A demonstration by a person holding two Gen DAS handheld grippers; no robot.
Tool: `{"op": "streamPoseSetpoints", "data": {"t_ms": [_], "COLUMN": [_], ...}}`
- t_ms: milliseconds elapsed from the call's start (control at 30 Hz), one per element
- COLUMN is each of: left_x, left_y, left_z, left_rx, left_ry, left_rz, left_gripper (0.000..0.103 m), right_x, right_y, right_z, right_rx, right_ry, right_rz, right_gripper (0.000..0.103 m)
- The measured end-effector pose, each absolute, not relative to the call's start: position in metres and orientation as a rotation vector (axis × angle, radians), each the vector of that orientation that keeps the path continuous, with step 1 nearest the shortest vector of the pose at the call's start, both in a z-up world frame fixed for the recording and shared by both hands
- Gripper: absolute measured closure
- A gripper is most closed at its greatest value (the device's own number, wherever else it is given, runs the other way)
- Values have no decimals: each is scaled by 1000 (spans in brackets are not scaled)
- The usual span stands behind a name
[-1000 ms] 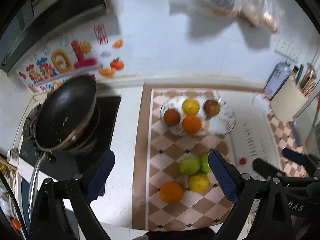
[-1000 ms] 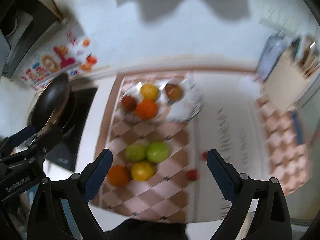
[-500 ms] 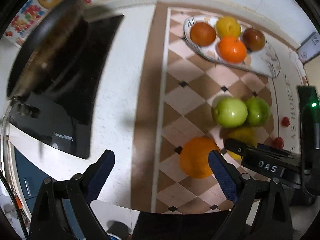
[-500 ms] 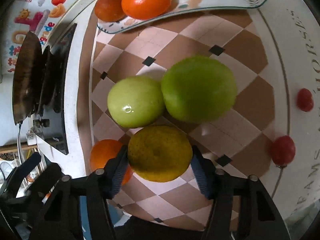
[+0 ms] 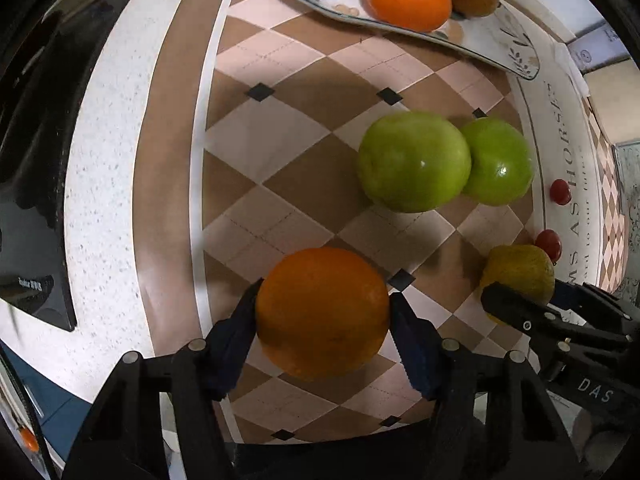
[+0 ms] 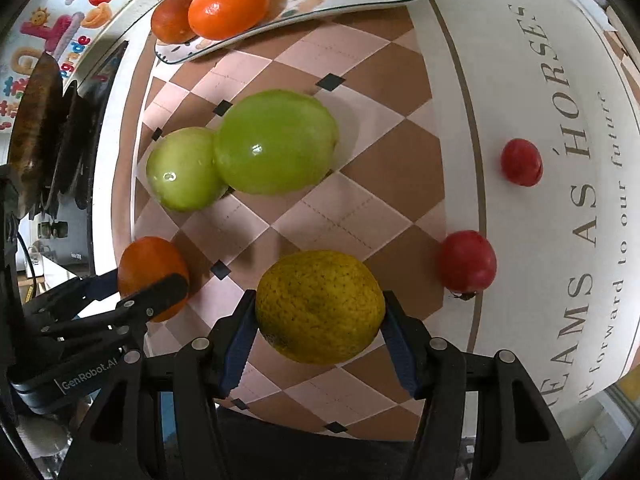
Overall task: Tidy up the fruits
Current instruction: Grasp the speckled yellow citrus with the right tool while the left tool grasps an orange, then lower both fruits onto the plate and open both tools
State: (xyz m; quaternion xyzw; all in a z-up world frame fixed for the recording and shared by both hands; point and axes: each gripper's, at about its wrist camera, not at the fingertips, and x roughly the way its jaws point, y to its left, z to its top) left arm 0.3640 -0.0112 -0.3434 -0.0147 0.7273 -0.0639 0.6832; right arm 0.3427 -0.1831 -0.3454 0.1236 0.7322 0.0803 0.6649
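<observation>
On the checkered surface (image 5: 280, 128), below the fruit plate (image 5: 492, 36) and two touching green apples (image 5: 412, 160), the left hand-held gripper (image 5: 322, 320) has just closed onto the orange (image 5: 322, 312), the right hand-held gripper (image 6: 318, 312) clamps the yellow-green citrus (image 6: 318, 306), two small red fruits (image 6: 468, 260) nearby

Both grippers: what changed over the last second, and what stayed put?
Both came down from high above the mat. The left gripper has just closed its jaws on the orange; the right gripper closed on the yellow-green citrus. The green apples, cherry tomatoes and plate stayed put.
</observation>
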Motion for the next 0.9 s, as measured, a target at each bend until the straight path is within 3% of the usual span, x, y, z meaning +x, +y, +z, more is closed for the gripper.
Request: {"op": "streamPoseSetpoints", "data": {"t_ms": [433,767,900], "left_x": [361,418,467], "left_y": [-22,-44,-81], "left_z": [-325,-215,-206], "left_rx": [-33,-107,-80], "left_ry": [1621,1419,1377], "left_rz": [-162,-289,-284], "left_gripper": [41,41,41], "right_x": [344,381,432], "right_y": [-176,-225,-263], "right_z": [-343,-262,-263], "right_rx": [224,358,488], "right_ry": [1648,1433,1380], "right_rz": [180,196,187], "right_gripper": [41,41,41]}}
